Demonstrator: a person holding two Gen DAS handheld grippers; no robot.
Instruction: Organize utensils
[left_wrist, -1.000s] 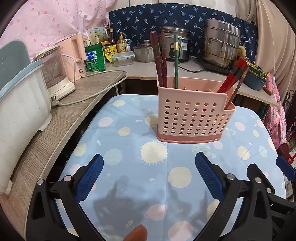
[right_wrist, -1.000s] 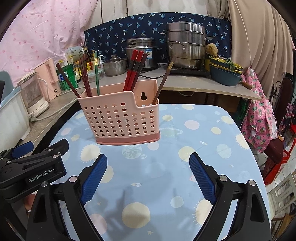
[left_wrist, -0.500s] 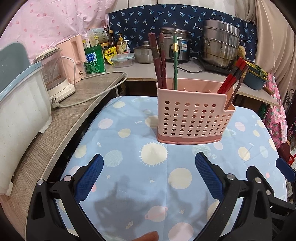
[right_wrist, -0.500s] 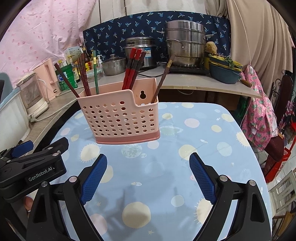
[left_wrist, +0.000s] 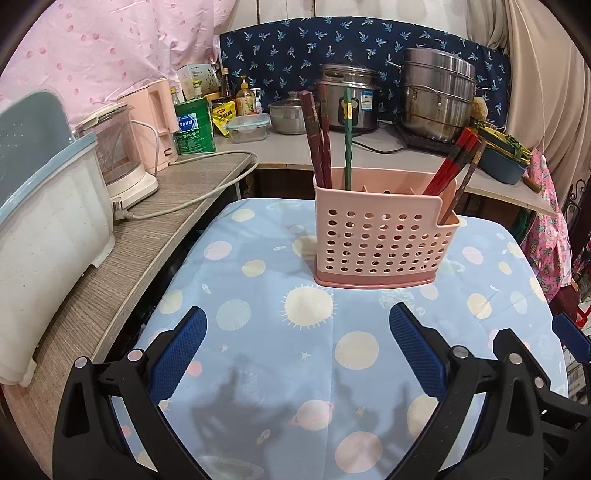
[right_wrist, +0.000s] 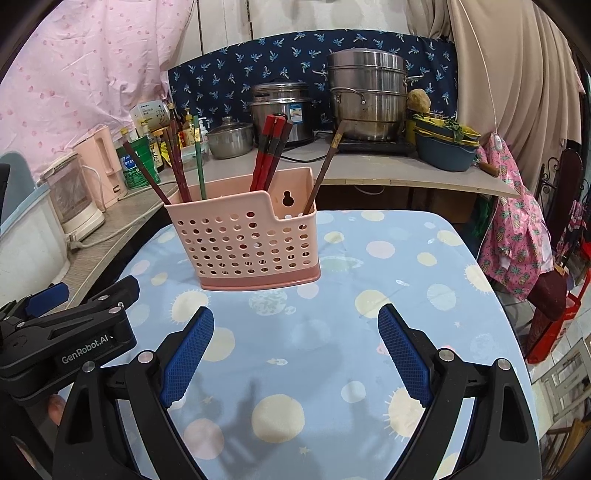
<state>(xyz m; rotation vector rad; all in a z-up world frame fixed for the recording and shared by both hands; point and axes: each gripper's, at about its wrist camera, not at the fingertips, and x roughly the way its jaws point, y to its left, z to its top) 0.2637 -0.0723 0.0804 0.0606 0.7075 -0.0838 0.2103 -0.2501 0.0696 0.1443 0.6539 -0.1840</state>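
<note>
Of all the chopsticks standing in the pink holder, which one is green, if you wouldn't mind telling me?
The single green chopstick standing upright near the left end of the pink holder, just right of the dark brown chopsticks. The red chopsticks lean at the other end.

A pink spotted cloth (left_wrist: 110, 55) and a navy leaf-print cloth (left_wrist: 332, 48) hang across the back wall, a beige curtain (right_wrist: 517, 92) hangs at right, a wood-grain counter (left_wrist: 122, 251) runs along the left, and what seems tiled floor (right_wrist: 569, 373) shows bottom right.
</note>
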